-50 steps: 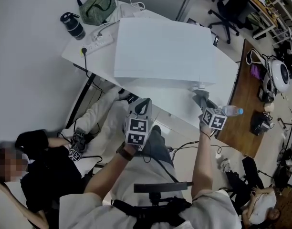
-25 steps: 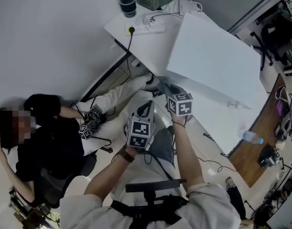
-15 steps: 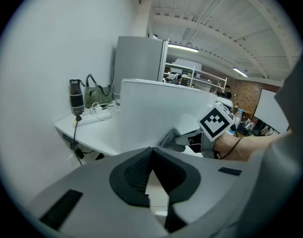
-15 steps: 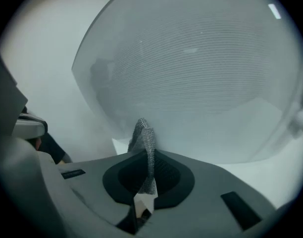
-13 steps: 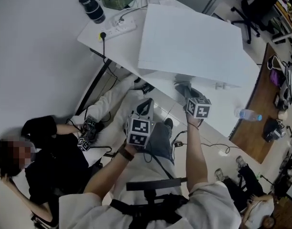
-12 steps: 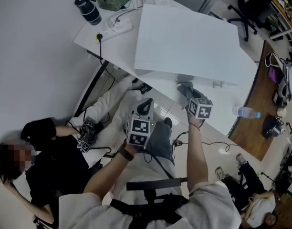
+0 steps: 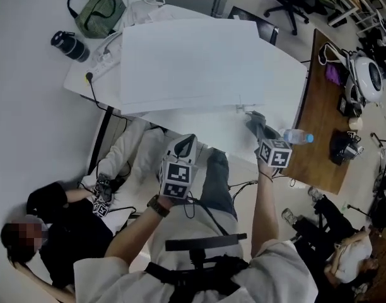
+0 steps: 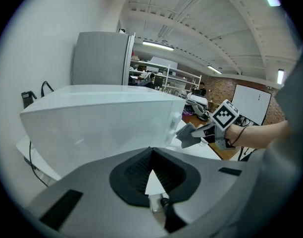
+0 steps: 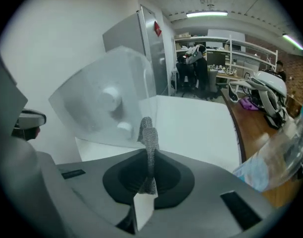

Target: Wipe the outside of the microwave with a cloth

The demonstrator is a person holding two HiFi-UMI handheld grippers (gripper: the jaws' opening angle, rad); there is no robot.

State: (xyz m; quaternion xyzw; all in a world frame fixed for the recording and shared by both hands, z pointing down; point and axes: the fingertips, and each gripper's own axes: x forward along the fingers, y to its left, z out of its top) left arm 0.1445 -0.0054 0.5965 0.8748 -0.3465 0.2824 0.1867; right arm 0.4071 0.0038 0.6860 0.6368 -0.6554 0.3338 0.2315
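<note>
The white microwave (image 7: 193,62) stands on a white table (image 7: 209,131); in the right gripper view its front with two knobs (image 9: 109,100) is close ahead. My right gripper (image 7: 258,127) is shut on a grey cloth (image 7: 255,121), at the right end of the microwave's front by the knobs. The cloth (image 9: 148,138) stands up from between the jaws. My left gripper (image 7: 184,142) hangs lower, off the table's near edge, shut with nothing in it. From the left gripper view I see the microwave (image 8: 97,118) and the cloth (image 8: 187,134) against its corner.
A water bottle (image 7: 298,137) lies just right of the cloth, at the edge of a wooden desk (image 7: 322,100). A green bag (image 7: 95,12), a black flask (image 7: 69,45) and a power strip (image 7: 106,63) sit at the table's far left. A person (image 7: 51,223) sits on the floor at left.
The right gripper with the cloth has slid along the microwave's front from its left end to the right end by the knobs. The left gripper has stayed put, shut.
</note>
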